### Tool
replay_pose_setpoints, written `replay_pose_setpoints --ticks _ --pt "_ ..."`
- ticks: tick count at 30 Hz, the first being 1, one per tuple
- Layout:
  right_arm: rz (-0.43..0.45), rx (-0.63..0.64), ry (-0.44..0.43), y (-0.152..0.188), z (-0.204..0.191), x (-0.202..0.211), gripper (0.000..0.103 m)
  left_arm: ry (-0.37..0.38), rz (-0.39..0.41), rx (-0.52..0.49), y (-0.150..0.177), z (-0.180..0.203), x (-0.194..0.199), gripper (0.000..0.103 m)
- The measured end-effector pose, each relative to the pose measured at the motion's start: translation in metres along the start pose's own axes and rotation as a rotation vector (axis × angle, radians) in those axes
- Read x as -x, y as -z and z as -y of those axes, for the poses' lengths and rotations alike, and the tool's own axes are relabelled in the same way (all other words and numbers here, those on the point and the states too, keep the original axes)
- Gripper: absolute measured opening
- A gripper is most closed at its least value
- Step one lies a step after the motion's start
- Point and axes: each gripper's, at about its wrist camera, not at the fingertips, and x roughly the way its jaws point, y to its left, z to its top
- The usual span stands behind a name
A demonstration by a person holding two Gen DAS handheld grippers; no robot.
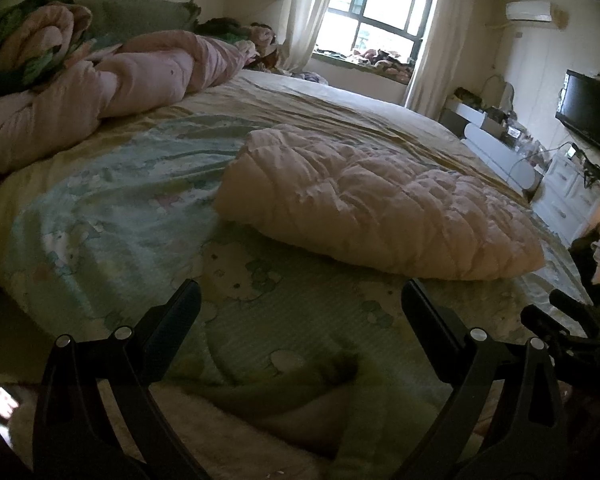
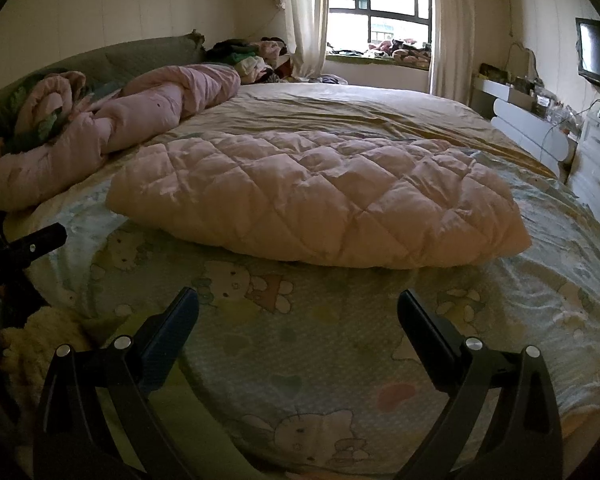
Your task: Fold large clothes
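Two handheld tools hover low over the near edge of a bed (image 2: 300,380) covered in a pale cartoon-print sheet. The left tool (image 1: 300,308) has its fingers spread wide apart with nothing between them. The right tool (image 2: 298,306) is likewise spread apart and holds nothing.

Ahead of both tools, apart from the fingertips, lies a pink quilted garment (image 2: 320,196), puffy, apparently already doubled into a thick oblong bundle. From the left tool it sits ahead and to the right (image 1: 380,208); from the right tool it sits straight ahead, spanning wider than the gap between the fingers.

Far ahead and to the left of both tools, a rumpled pink duvet (image 2: 112,128) is heaped near the headboard.

Likely risks: the padding looks thick and springy, so a pinch on only the top layer could slip off or peel the bundle open. Its near edge is rounded and lies flat on the sheet, so a low approach could catch the sheet along with the garment. If the two tools grip at uneven points, the fold would probably skew, and trapped air may make it spring back.
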Motion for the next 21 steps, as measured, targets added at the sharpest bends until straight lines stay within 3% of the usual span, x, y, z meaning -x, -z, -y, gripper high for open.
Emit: replay_pose_setpoints --ticks 8,14,18,21 --pt "-0.014 -0.007 0.077 0.001 0.005 -0.006 0.099 -0.006 -0.045 0.031 0.003 -0.008 -0.007 0.094" --pt "-0.023 -0.119 0.199 0.010 0.047 -0.004 0.099 -0.043 -0.075 0.056 -0.002 -0.024 -0.025 0.094" --pt "-0.046 -0.316 0.383 0.030 0.134 0.011 0.099 -0.144 -0.105 0.119 -0.029 -0.082 -0.056 0.094" --pt "-0.078 -0.533 0.673 0.068 0.240 0.038 0.099 -0.266 -0.121 0.212 -0.056 -0.154 -0.082 0.094"
